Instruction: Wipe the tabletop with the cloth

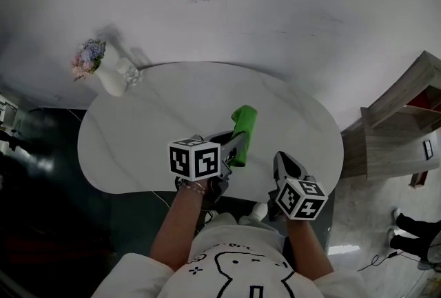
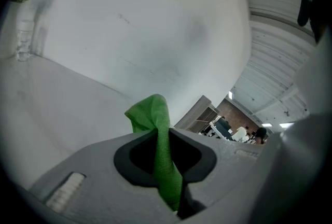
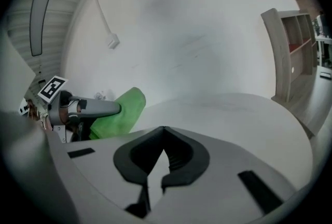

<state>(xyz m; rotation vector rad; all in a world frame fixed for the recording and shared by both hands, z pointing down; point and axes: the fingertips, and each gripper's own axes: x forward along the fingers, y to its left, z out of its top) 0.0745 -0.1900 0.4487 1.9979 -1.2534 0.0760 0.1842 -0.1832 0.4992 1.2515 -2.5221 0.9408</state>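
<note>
With the left claw (image 1: 238, 143), gripping the green cloth (image 1: 244, 125) tight between closed jaws, over the near middle of the table (image 1: 151, 138); forearm stretched forward. With the right claw (image 1: 282, 164), holding nothing, jaws pressed together, at the near right edge. At the far left of the table, a white vase (image 1: 110, 81) with flowers (image 1: 88, 58) in it.

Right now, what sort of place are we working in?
Probably an office or showroom: a white table with a flower vase, a wooden shelf beside it, and people in a lit room beyond.
</note>
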